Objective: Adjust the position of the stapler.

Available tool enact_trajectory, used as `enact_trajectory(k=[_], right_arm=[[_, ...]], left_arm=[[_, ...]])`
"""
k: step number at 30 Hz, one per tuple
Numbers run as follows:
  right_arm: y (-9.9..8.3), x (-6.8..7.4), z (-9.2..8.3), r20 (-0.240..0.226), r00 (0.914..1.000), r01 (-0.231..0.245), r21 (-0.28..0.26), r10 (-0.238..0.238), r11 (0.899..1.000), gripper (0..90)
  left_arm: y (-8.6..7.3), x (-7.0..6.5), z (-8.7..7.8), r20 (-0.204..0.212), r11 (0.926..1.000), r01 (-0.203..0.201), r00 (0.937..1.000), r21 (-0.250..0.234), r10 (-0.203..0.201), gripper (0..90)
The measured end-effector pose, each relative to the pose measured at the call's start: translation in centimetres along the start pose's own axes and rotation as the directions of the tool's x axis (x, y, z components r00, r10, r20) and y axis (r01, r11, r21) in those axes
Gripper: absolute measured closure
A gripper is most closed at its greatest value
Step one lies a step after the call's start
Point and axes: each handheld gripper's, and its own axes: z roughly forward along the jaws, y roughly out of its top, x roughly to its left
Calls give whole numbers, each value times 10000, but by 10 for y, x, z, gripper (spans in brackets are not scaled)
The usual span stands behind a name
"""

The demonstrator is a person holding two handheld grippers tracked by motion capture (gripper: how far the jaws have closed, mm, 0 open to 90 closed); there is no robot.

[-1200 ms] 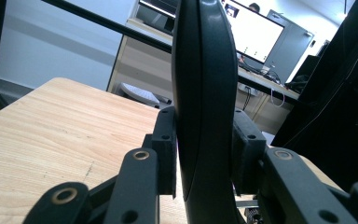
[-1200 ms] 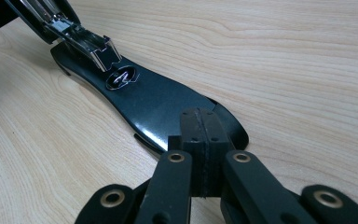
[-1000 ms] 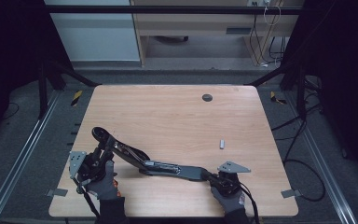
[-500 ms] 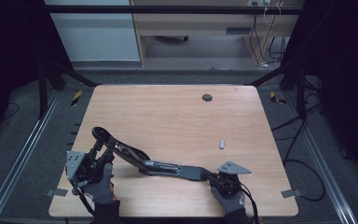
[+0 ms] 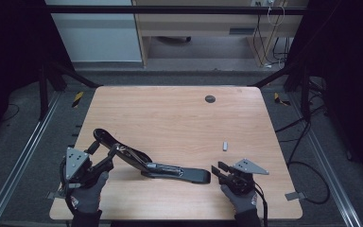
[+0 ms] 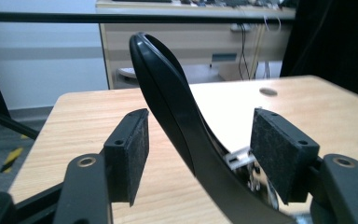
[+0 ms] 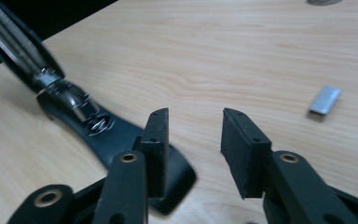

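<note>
Lying opened out near the table's [image 5: 170,109] front edge, the black stapler [image 5: 151,166]. Left gripper [image 5: 103,166]: jaws just opened wide, raised stapler arm between them, untouched. Right gripper [image 5: 220,170]: jaws just opened, empty, beside the stapler's base. Small staple strip [image 5: 225,146] nearby.
</note>
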Motion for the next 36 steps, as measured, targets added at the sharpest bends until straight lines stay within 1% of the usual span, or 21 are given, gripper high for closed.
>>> enact_trajectory(k=[2, 3, 4, 7, 10, 14, 18, 20, 23, 24, 27, 28, 31, 34, 35, 36], right_arm=[[2, -4, -2, 166, 9998, -67, -139, 69, 9999, 596], [3, -6, -3, 210, 9997, -83, -149, 86, 9999, 591], [4, -8, -4, 351, 9994, -53, -137, 58, 9999, 588], [9, -12, -5, 657, 9978, -33, 8, 32, 10000, 580], [17, -16, -5, 985, 9951, -11, 163, -5, 9999, 582], [31, -23, -8, 1290, 9916, -8, 258, -26, 9997, 587], [48, -30, -11, 1634, 9866, -88, 406, 20, 9991, 592], [55, -35, -12, 1850, 9827, -93, 486, 2, 9988, 599], [65, -43, -11, 2209, 9753, -141, 648, -6, 9978, 621], [67, -46, -10, 2300, 9732, -158, 694, -6, 9975, 628], [70, -53, -4, 2568, 9665, -215, 949, -37, 9953, 648], [71, -54, -1, 2636, 9646, -260, 1036, -22, 9943, 657], [70, -56, 10, 2680, 9634, -311, 1350, -62, 9904, 678], [67, -57, 23, 2690, 9631, -411, 1582, -30, 9865, 693], [66, -57, 27, 2713, 9625, -413, 1696, -64, 9846, 695], [66, -57, 32, 2752, 9612, -321, 1814, -193, 9829, 697]], left_arm=[[-2, 1, -4, 149, 9997, -199, 9997, 121, 197, 356], [-4, 2, -6, 169, 9996, -226, 9996, 162, 223, 352], [-6, 4, -7, 202, 9996, -233, 9995, 176, 229, 351], [-12, 7, -11, 183, 9988, -383, 9991, 319, 377, 350], [-20, 11, -12, 182, 9960, -640, 9978, 619, 630, 346], [-32, 18, -13, 205, 9945, -596, 9981, 857, 581, 346], [-44, 22, -11, 158, 9901, -684, 9976, 1225, 670, 347], [-50, 24, -9, 162, 9861, -799, 9968, 1458, 784, 352], [-57, 26, -6, 37, 9839, -786, 9969, 1605, 791, 368], [-59, 27, -4, 50, 9822, -783, 9969, 1706, 786, 376], [-65, 30, 0, -93, 9783, -787, 9966, 1917, 820, 391], [-67, 31, 1, -173, 9789, -760, 9966, 1898, 807, 399], [-71, 34, 5, -295, 9754, -680, 9967, 2096, 758, 412], [-74, 35, 8, -410, 9707, -712, 9957, 2293, 827, 440], [-75, 35, 10, -425, 9698, -665, 9960, 2349, 786, 446], [-75, 35, 11, -409, 9684, -710, 9957, 2390, 831, 452]])
